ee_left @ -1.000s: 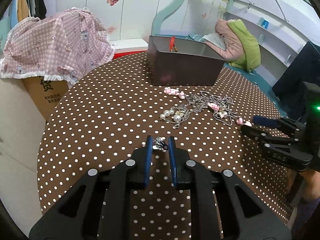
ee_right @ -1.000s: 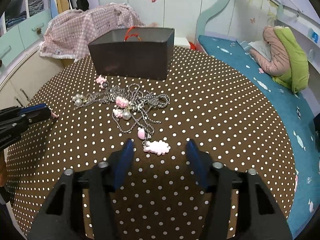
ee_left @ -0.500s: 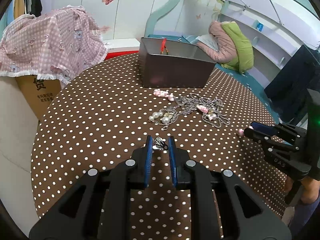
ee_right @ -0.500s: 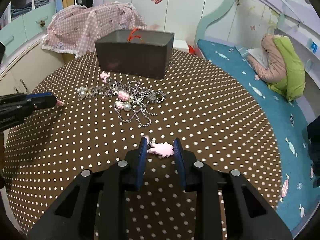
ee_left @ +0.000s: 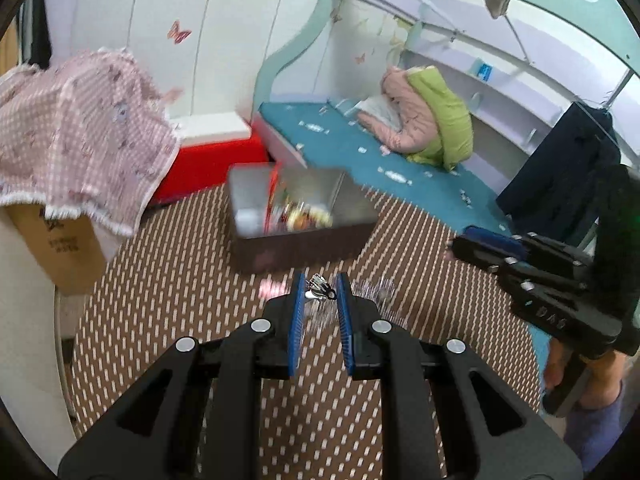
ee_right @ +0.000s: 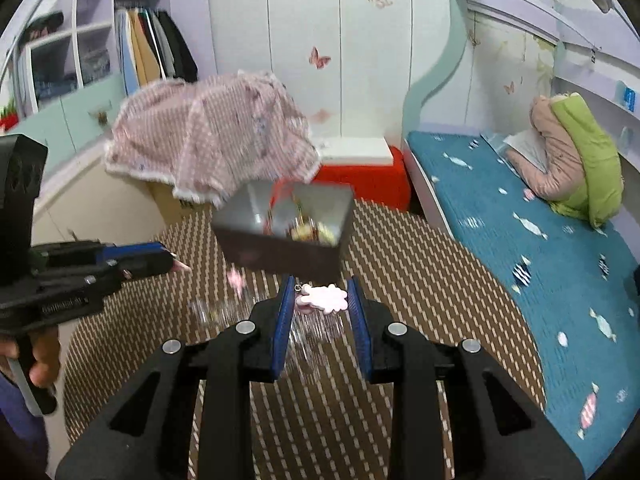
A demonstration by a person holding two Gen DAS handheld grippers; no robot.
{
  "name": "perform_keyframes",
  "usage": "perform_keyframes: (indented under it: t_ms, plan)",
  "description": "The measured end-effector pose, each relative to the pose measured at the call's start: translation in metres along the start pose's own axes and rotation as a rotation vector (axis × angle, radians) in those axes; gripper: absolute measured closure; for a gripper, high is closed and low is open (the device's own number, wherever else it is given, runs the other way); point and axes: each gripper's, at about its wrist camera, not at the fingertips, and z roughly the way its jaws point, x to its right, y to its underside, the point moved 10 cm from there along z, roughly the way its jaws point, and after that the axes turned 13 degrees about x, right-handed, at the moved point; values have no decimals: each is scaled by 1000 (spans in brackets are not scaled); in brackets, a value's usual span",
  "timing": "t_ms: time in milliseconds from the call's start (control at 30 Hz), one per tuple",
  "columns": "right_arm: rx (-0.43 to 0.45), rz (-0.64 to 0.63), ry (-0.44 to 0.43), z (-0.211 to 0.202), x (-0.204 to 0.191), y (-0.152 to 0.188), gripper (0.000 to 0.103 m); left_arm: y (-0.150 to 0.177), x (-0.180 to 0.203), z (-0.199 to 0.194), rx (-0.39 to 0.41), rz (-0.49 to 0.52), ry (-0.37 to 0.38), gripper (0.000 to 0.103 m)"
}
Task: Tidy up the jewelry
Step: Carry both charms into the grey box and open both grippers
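- The left gripper (ee_left: pixel 319 291) was clenched on a small silver metal trinket with a dark bit (ee_left: pixel 319 292), pinched at the tips of its blue-padded fingers (ee_left: pixel 297 312) above the brown polka-dot tablecloth (ee_left: pixel 168 300); its lie could not be read, it was so small.
- The right gripper (ee_right: pixel 321 298) grasped a flat pale-pink cloud-shaped charm (ee_right: pixel 323 299), its long axis running crosswise from pad to pad, a small metal loop at its left end; those jaws had just been closing onto it.
- The left wrist view alone showed the right gripper from outside at its right edge, and a dark garment (ee_left: pixel 560 184) hanging beyond the bed.
- The right wrist view alone showed a wardrobe of hanging clothes (ee_right: pixel 152 56) and the left gripper from outside at its left edge.
- A dark rectangular box with a grey lining (ee_right: pixel 280 252) stood on the table beyond both grippers, holding blurred red, yellow and pale pieces.
- Loose chains and a pink bead lay smeared by blur on the cloth below the fingers.
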Motion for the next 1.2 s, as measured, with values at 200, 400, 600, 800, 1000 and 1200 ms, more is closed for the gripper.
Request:
perform_keyframes:
  t_ms: [200,400,600,800,1000,1200]
  plan:
    - [11,46,-43,37,-5,-33,78,-40,-7,44,-21,19,-35,87]
    - [-35,68,-53,75,-5,-35,78,-47,-16,87,-94,8,-26,87]
    - [-88,70,-71,98,-9,-23,77,-34,-29,113,-149,22,-66,87]
    - [-118,68,-79,110,-5,-16,77,-22,-40,121,-163,17,-84,86]
    - [-129,68,-76,115,-6,-13,77,-19,-45,123,-160,24,-94,86]
    - [-138,72,-76,117,-4,-11,77,-16,-49,122,-163,15,-106,79]
